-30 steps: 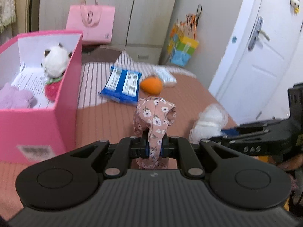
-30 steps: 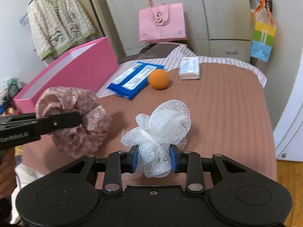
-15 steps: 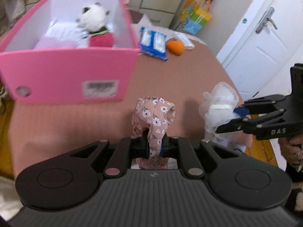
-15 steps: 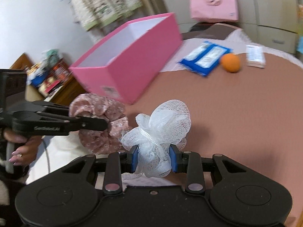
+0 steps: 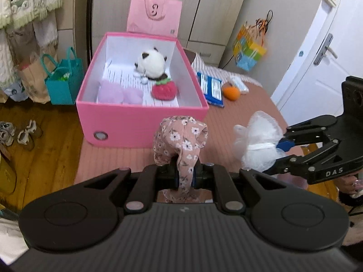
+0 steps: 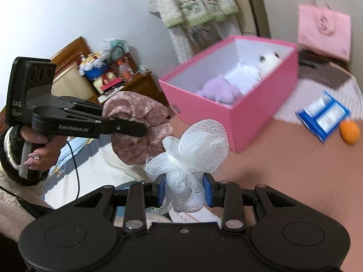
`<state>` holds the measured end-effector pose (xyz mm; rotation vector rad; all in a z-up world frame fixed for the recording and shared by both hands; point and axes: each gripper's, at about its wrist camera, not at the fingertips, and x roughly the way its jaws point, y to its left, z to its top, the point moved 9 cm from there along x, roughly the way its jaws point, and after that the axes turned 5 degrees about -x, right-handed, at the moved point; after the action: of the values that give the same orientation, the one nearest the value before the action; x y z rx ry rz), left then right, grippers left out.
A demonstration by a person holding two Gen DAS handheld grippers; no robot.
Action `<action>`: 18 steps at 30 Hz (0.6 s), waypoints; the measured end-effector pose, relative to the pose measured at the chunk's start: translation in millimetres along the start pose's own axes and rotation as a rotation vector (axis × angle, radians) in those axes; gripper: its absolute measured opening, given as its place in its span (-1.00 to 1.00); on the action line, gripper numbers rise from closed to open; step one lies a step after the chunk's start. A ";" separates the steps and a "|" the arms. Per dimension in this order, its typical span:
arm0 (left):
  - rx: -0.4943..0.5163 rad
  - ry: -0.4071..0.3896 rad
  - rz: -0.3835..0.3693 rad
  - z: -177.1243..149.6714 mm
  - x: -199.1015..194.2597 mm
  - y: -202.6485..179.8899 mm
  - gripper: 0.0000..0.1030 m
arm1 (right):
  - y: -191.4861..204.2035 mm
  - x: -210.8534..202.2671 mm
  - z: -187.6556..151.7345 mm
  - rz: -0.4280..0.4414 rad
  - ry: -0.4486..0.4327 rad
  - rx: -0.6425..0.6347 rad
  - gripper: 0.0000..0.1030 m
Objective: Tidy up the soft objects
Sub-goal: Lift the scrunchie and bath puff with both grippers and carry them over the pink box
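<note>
Tools clamp floral scrunchie [image 5: 181, 142] and mesh pouf [image 6: 192, 149] over brown bedspread [image 6: 295, 170].

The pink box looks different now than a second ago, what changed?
Both grippers swung toward the pink box, so its open top now faces the left wrist camera. The left gripper stays shut on the floral scrunchie; the right gripper stays shut on the white mesh pouf. The toys stayed in the box.
</note>
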<state>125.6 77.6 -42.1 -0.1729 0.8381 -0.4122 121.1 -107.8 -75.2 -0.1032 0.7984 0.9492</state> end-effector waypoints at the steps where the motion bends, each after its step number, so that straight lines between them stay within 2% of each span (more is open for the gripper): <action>1: 0.003 -0.006 -0.002 3.3 -1.6 0.2 -0.82 | 1.2 0.5 5.7 0.001 -0.008 -0.008 -0.27; 9: 0.034 -0.103 -0.008 50.7 -4.9 5.8 -0.82 | 2.3 7.3 55.6 -0.039 -0.091 -0.093 -0.27; 13: 0.106 -0.184 0.038 74.5 9.5 1.5 -0.81 | -9.4 14.8 88.4 -0.126 -0.156 -0.167 -0.26; 16: 0.157 -0.246 0.066 94.9 20.2 -1.1 -0.81 | -21.7 25.4 113.7 -0.127 -0.166 -0.178 -0.26; 18: 0.155 -0.278 0.070 109.0 25.6 1.7 -0.81 | -30.3 32.2 125.8 -0.147 -0.174 -0.200 -0.26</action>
<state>223.1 67.1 11.9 -0.0545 0.5345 -0.3754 225.6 -52.2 -13.8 -0.2463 0.5266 0.8834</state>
